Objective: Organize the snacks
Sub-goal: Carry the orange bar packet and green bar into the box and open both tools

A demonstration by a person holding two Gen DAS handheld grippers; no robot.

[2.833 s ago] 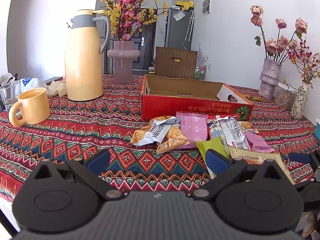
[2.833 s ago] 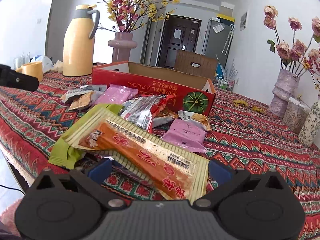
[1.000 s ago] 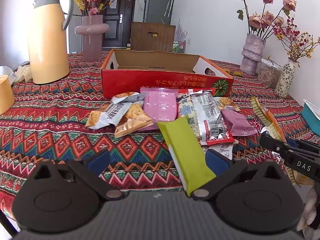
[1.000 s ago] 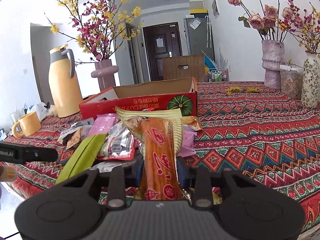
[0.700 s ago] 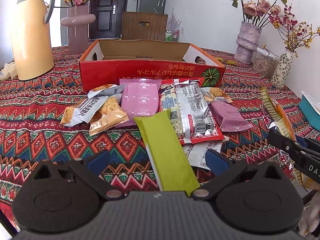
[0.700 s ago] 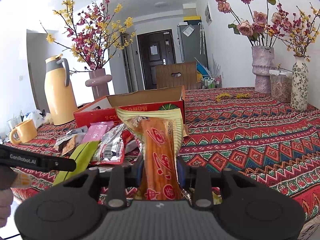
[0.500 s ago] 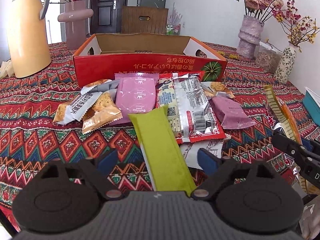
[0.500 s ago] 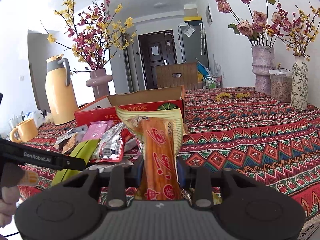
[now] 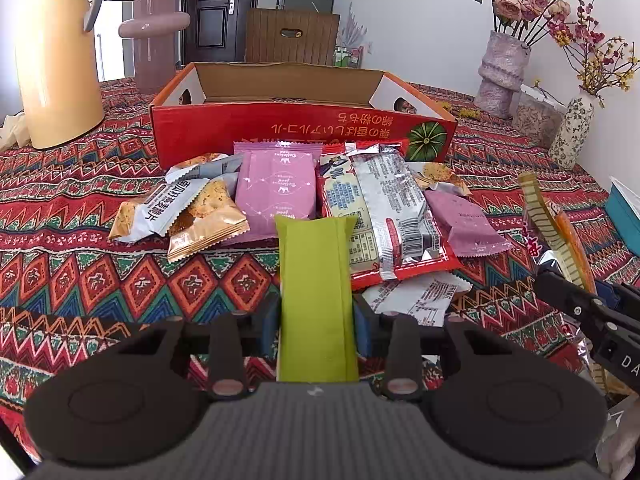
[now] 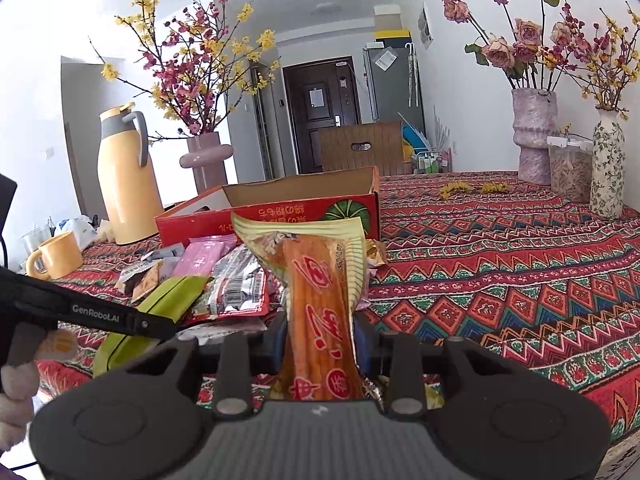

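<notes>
Patterned cloth: a red zigzag tablecloth (image 9: pixel 72 240) is covering the tabletop, and everything is sitting on it.
Far-left corner: a tan thermos jug (image 9: pixel 56 60) is standing beside a mauve vase (image 9: pixel 154 40) of blossom.
Box: a red cardboard box (image 9: pixel 280 136) is lying open toward the far edge, its inside looking bare from here.
Snack pile: just in front of the box, cracker packets (image 9: pixel 180 212), a pink packet (image 9: pixel 276 192), a silver-and-red packet (image 9: pixel 392 216) and a mauve packet (image 9: pixel 460 220) are overlapping one another.
Left gripper (image 9: pixel 316 324): its jaws have just been closing, and they are now clenching the near end of the green packet (image 9: pixel 314 280), which is pointing away toward the pile by the near edge.
Right gripper (image 10: pixel 320 340): it is grasping the orange snack packet (image 10: pixel 320 300) upright, lifted above the cloth, right of the pile.
Far-right corner: a textured vase (image 9: pixel 500 76) of dried roses, a clear jar (image 9: pixel 536 116) and a speckled vase (image 9: pixel 572 128) are lining up.
Hand: a person's gloved hand (image 10: pixel 16 392) is gripping the left tool's handle.
</notes>
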